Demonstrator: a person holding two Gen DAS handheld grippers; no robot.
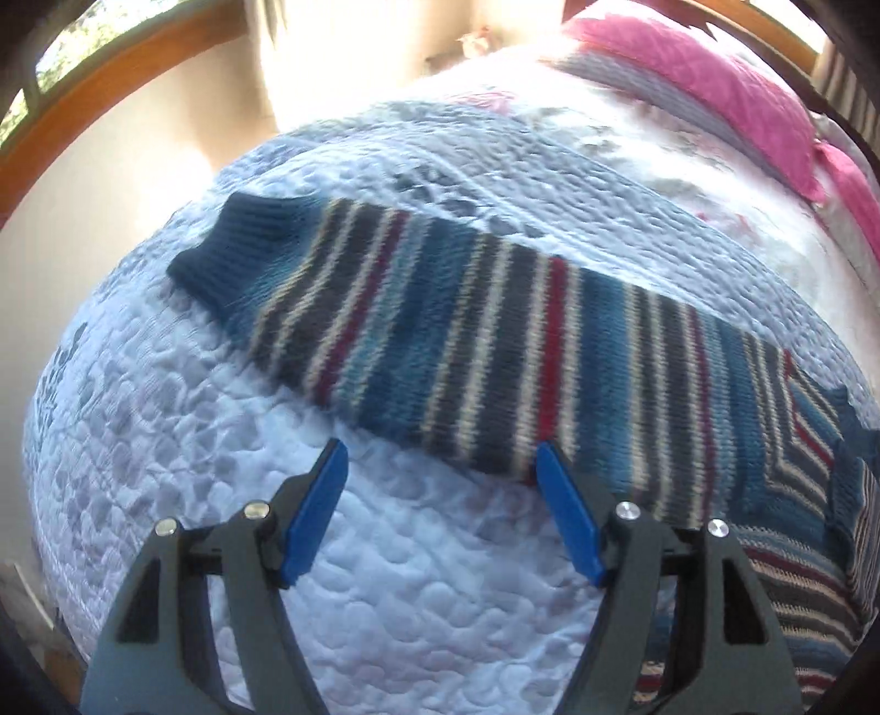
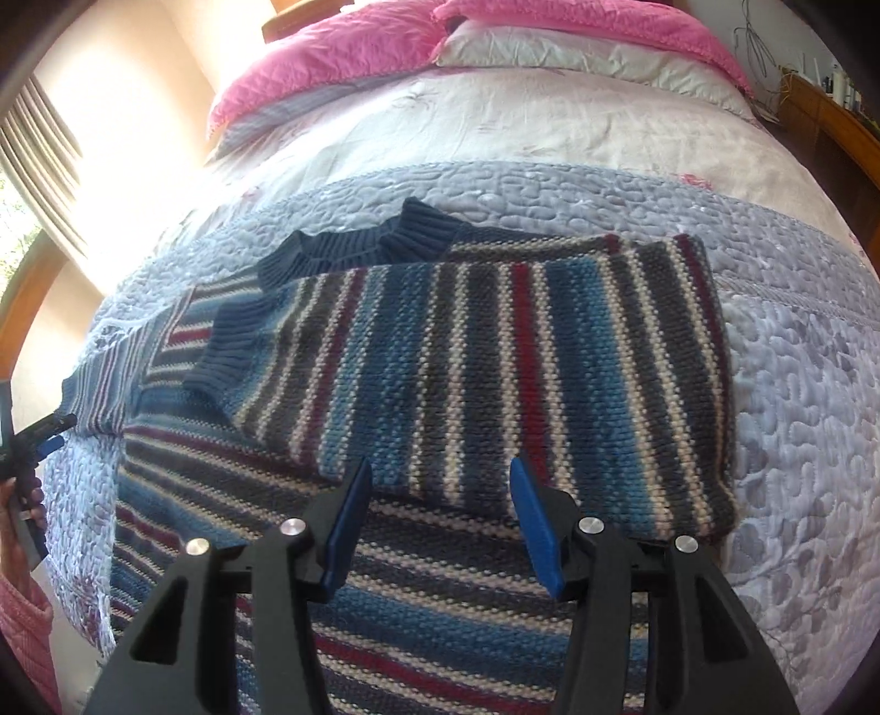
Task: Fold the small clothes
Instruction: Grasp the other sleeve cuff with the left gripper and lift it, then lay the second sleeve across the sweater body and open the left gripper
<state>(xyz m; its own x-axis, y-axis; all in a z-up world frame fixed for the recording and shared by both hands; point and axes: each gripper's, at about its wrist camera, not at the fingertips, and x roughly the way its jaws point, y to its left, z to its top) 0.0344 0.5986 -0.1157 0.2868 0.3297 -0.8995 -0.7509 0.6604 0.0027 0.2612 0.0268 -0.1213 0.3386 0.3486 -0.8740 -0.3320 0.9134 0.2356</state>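
A knitted sweater (image 2: 484,374) with blue, grey, cream and red stripes lies flat on the pale blue quilt (image 2: 797,385). One sleeve is folded across its body, with the navy cuff (image 2: 220,357) near the left and the navy collar (image 2: 357,247) behind it. My right gripper (image 2: 440,473) hovers open over the near edge of that folded sleeve. The other sleeve (image 1: 440,341) stretches out straight, ending in a navy cuff (image 1: 236,253) at the upper left. Beside its near edge, my left gripper (image 1: 440,456) is open and empty; its right fingertip (image 1: 547,456) overlaps the knit.
Pink bedding (image 2: 330,60) and a white pillow (image 2: 550,49) lie at the head of the bed. A wooden window frame (image 1: 110,93) and a wall are on the left. A wooden shelf (image 2: 836,126) stands at the far right. A hand (image 2: 22,511) holds the left gripper (image 2: 55,432).
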